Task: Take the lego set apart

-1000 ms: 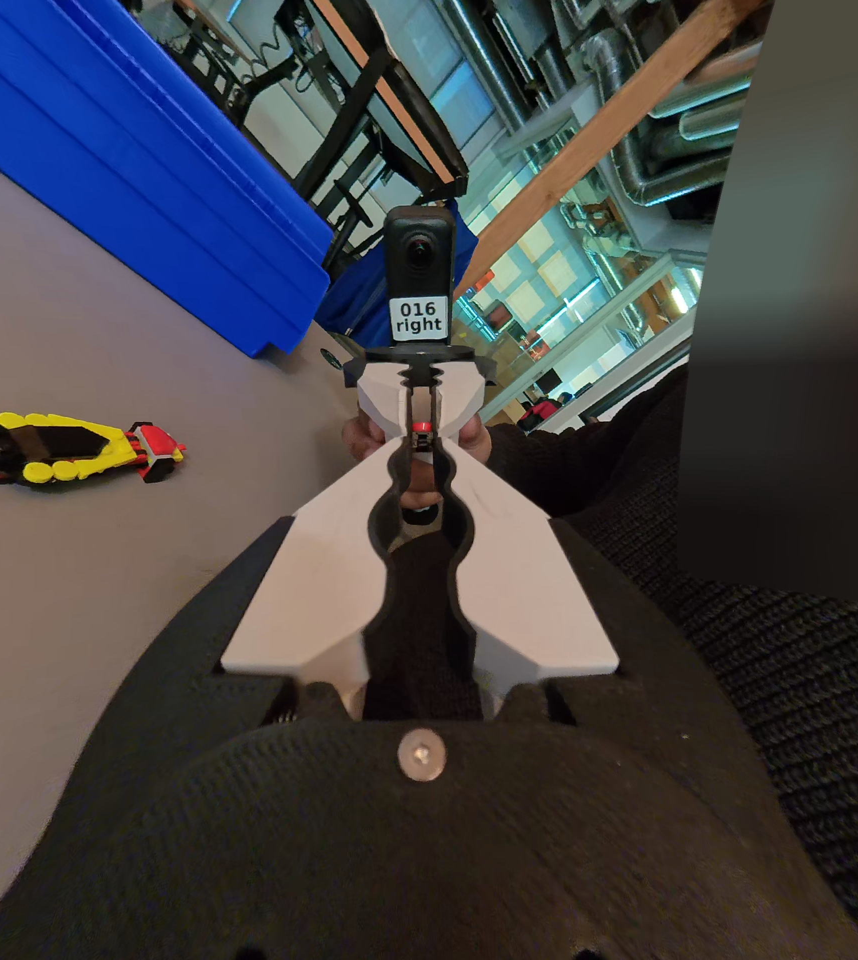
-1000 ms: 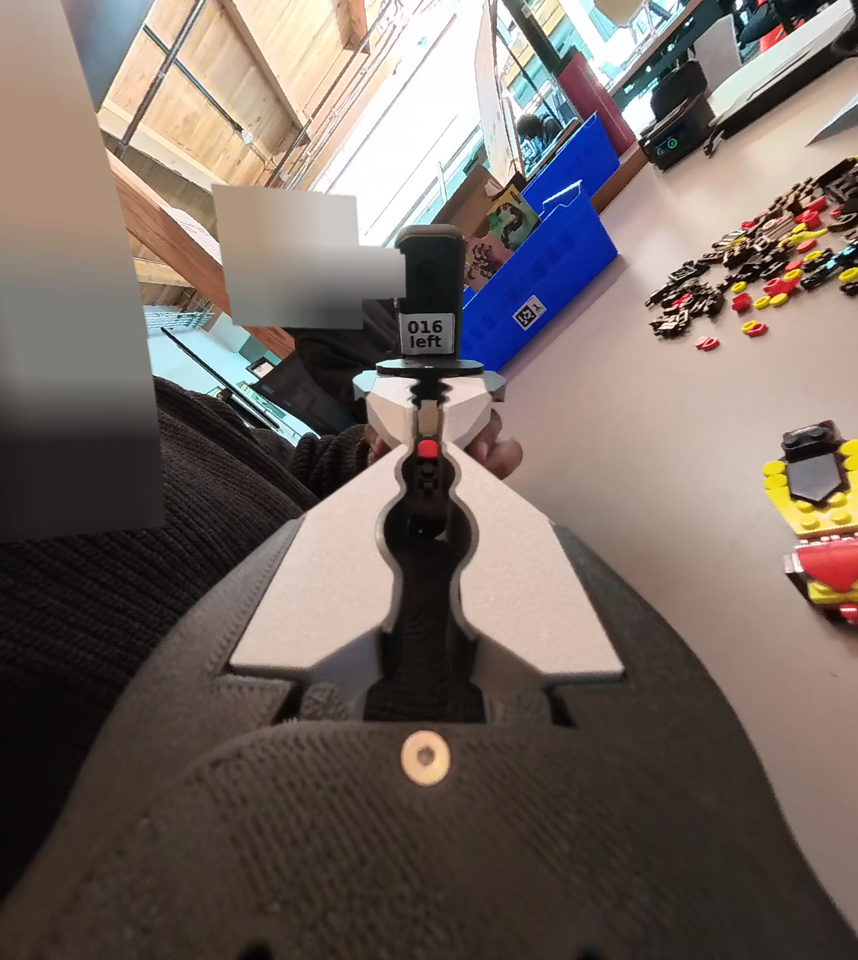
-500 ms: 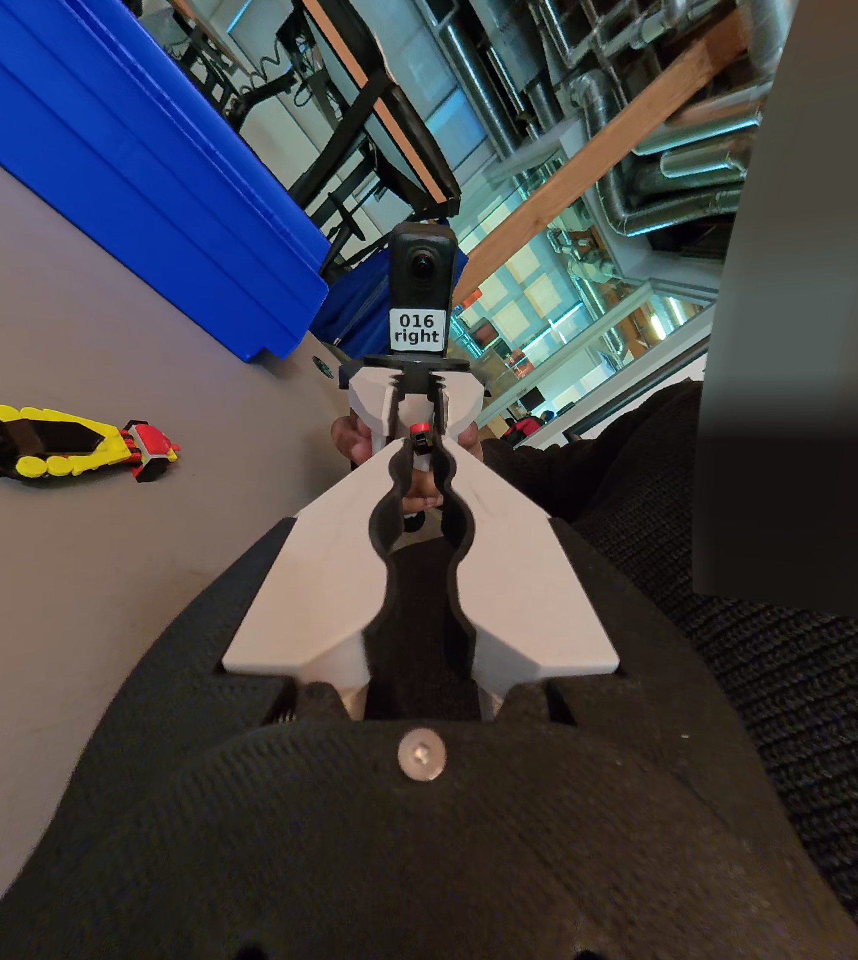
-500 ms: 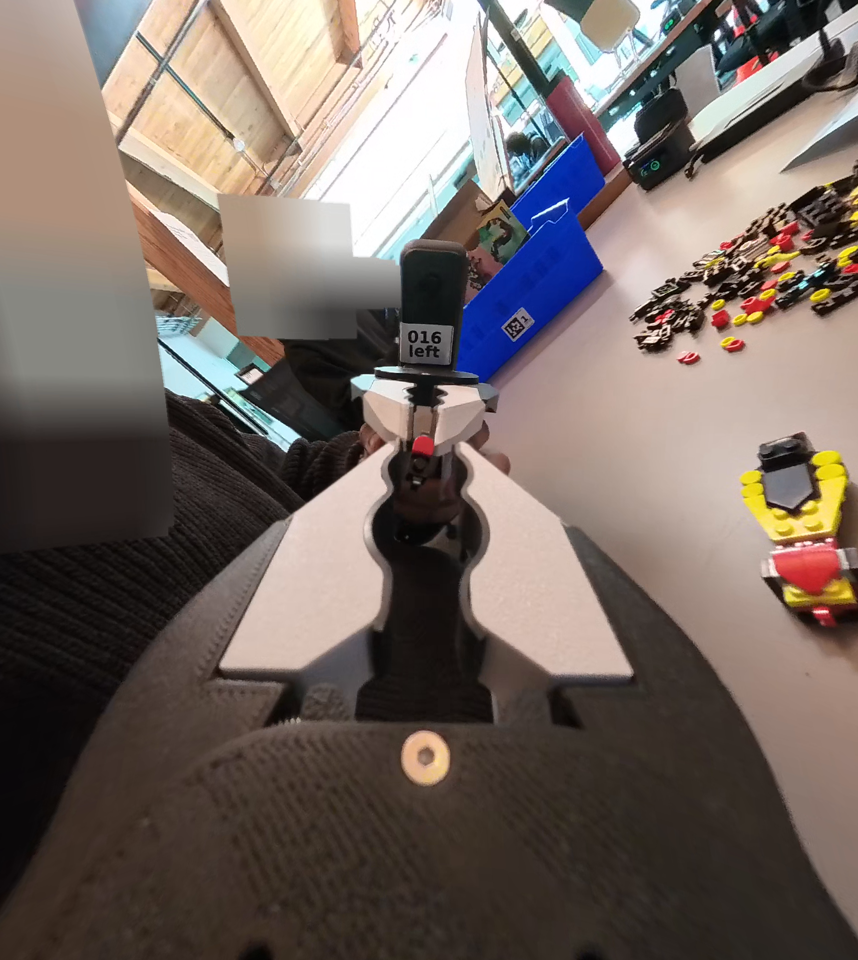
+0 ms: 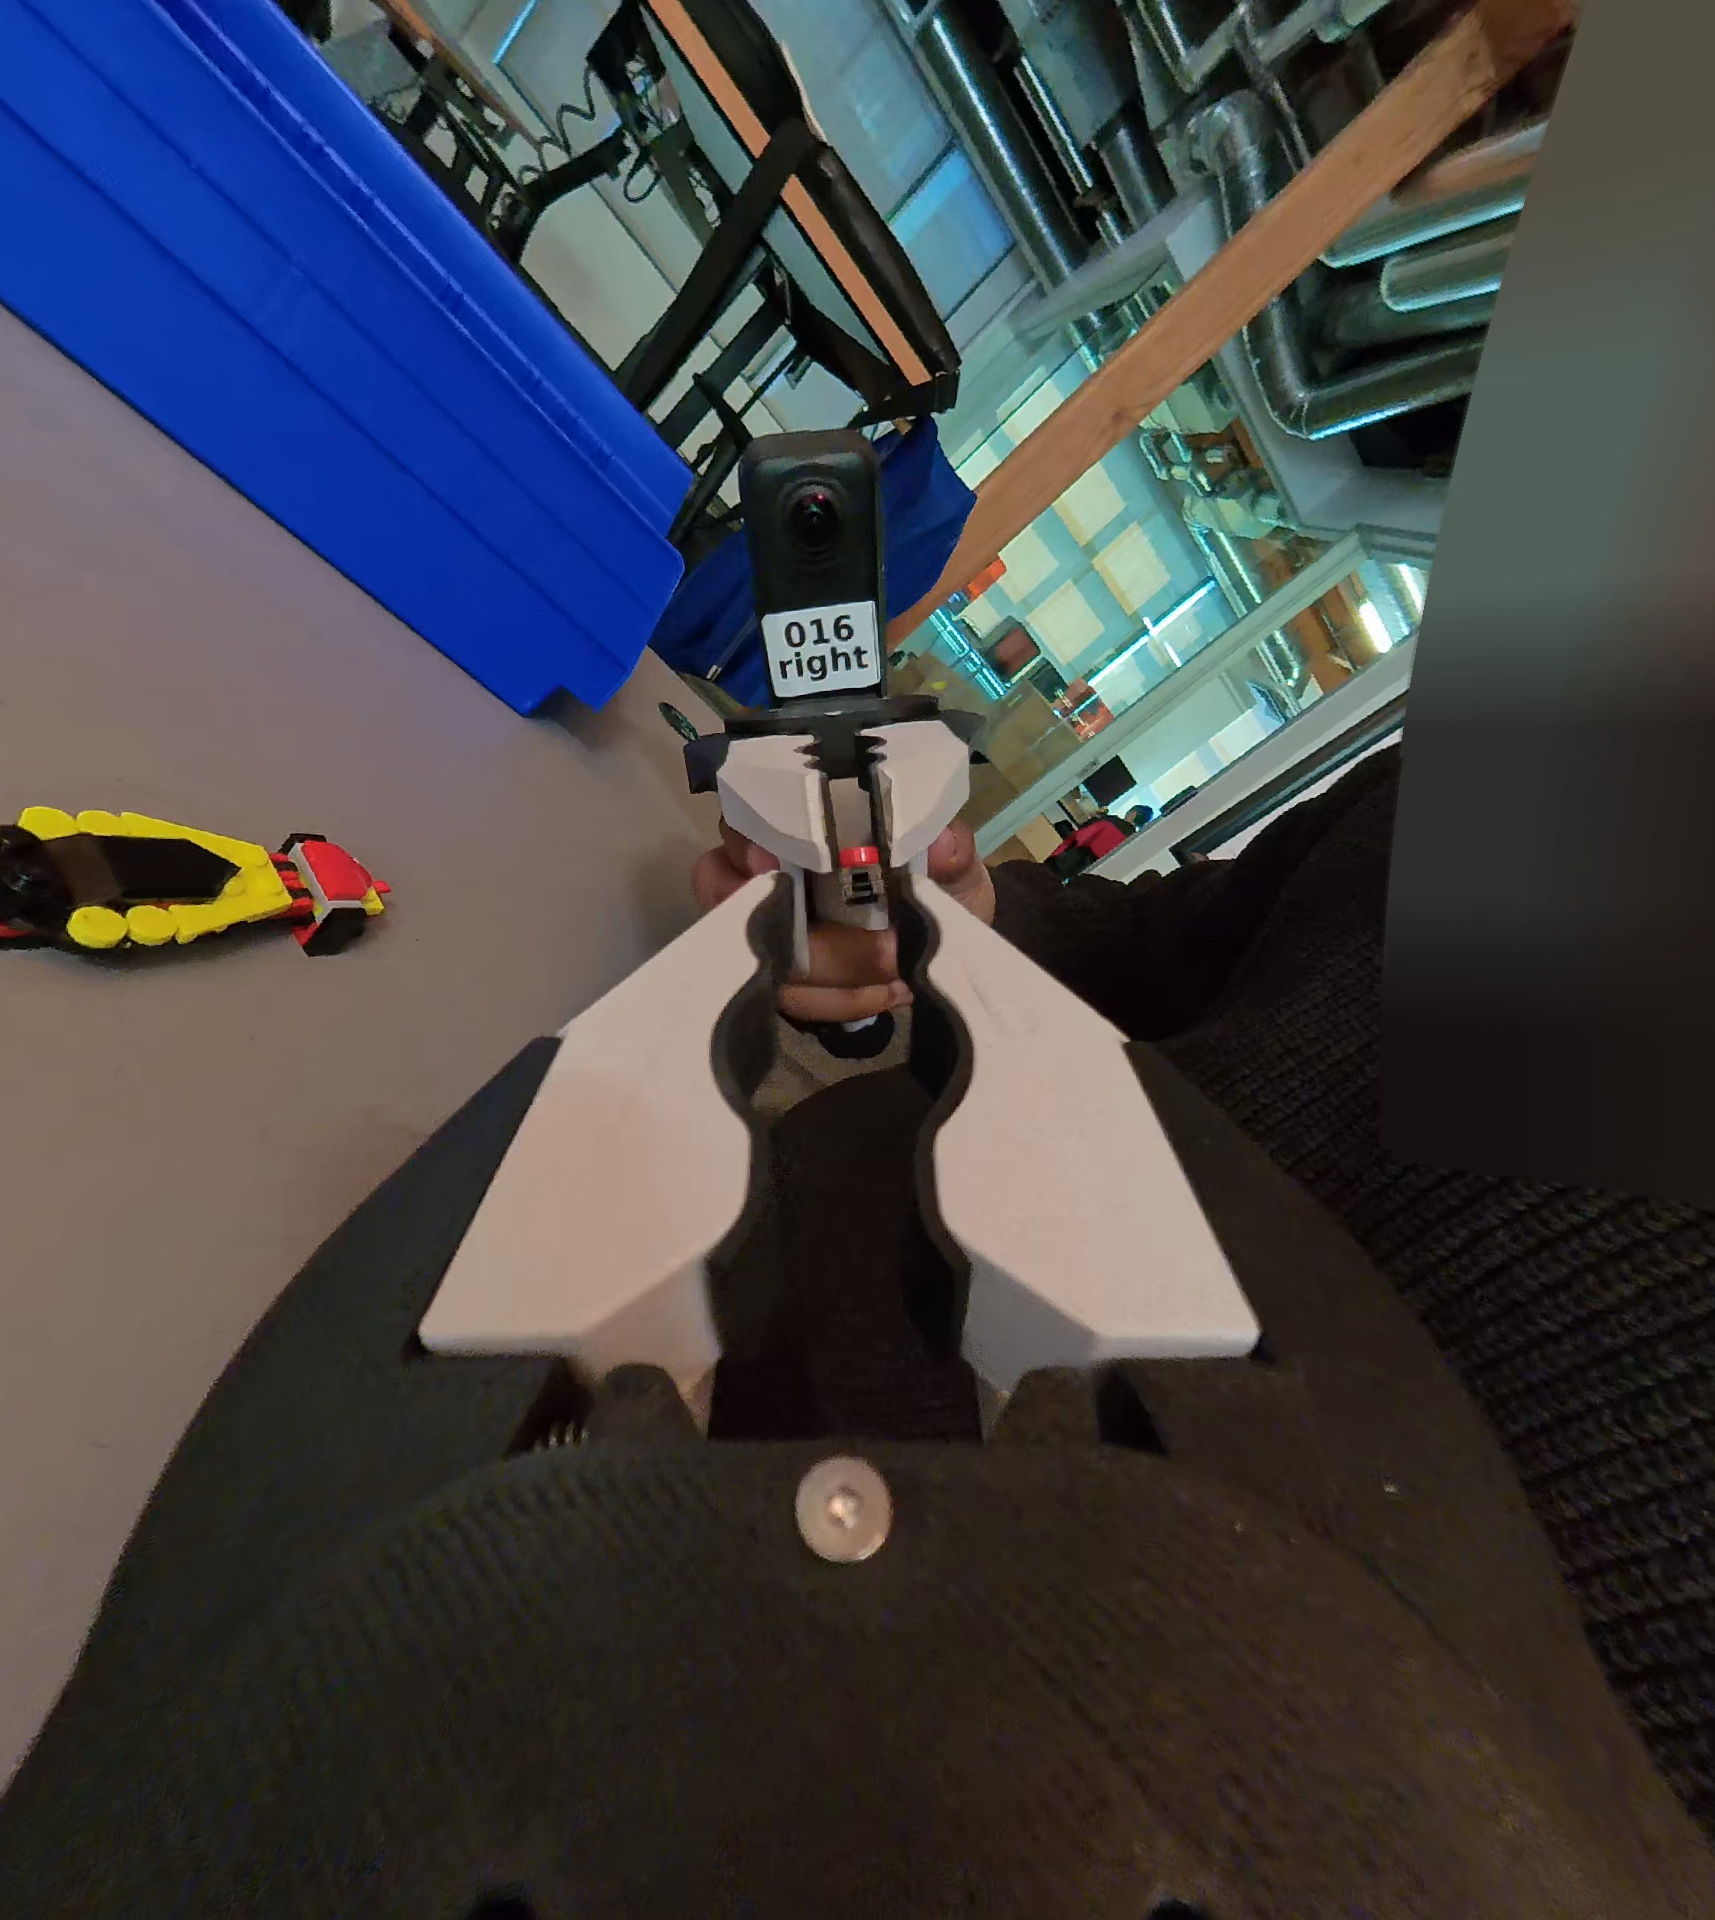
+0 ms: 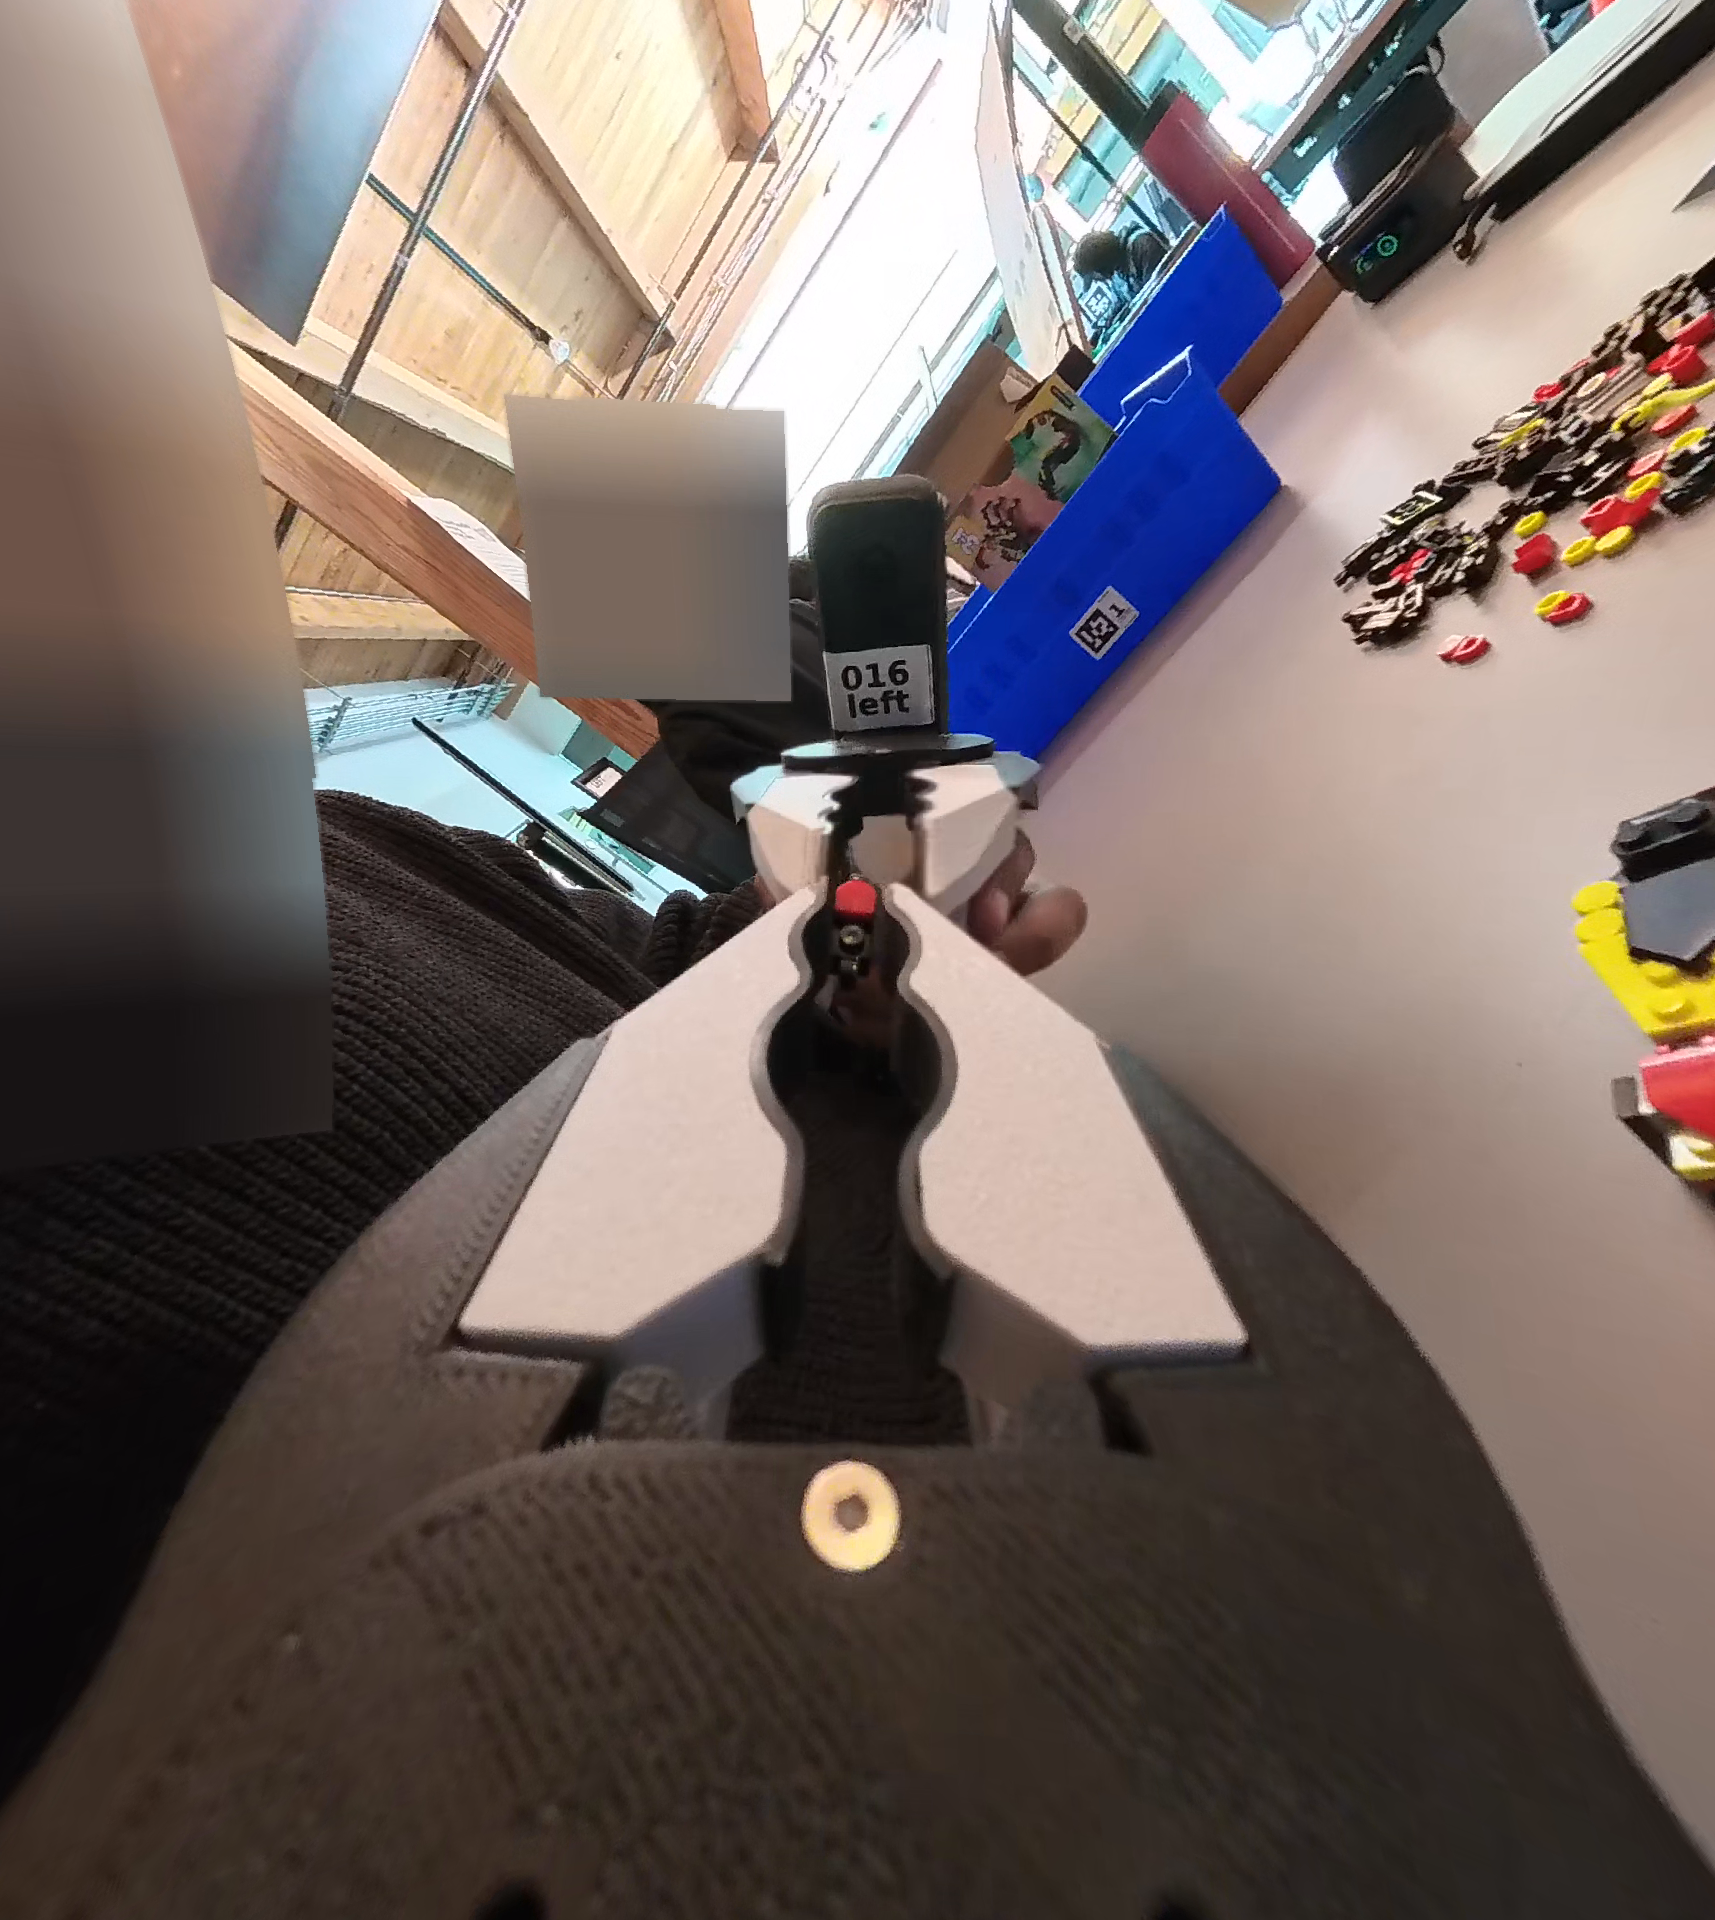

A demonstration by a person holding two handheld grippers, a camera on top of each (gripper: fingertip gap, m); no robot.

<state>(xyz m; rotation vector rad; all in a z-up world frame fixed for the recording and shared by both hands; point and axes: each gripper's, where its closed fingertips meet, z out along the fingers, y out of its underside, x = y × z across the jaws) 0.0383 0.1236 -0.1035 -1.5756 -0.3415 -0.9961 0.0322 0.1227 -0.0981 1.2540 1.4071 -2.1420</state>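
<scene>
Grey table (image 5: 157,1091) fills the left of the left wrist view and the right of the right wrist view. The two tongs are held tip to tip above it, facing each other, with a small red and grey lego piece (image 5: 858,878) pinched between them. The left tongs (image 5: 837,904) are closed narrowly on one end of this piece and the right tongs (image 6: 853,909) on the other, each with a person's hand behind.

A yellow, red and black lego model (image 5: 131,883) lies flat on the table, well apart from the tongs, with bare table all round it. Farther off, loose black, red and yellow lego pieces (image 6: 1601,488) are scattered. A blue bin (image 5: 292,312) stands along the far table edge. A dark knitted sleeve (image 6: 209,1247) is seen beside the tongs.
</scene>
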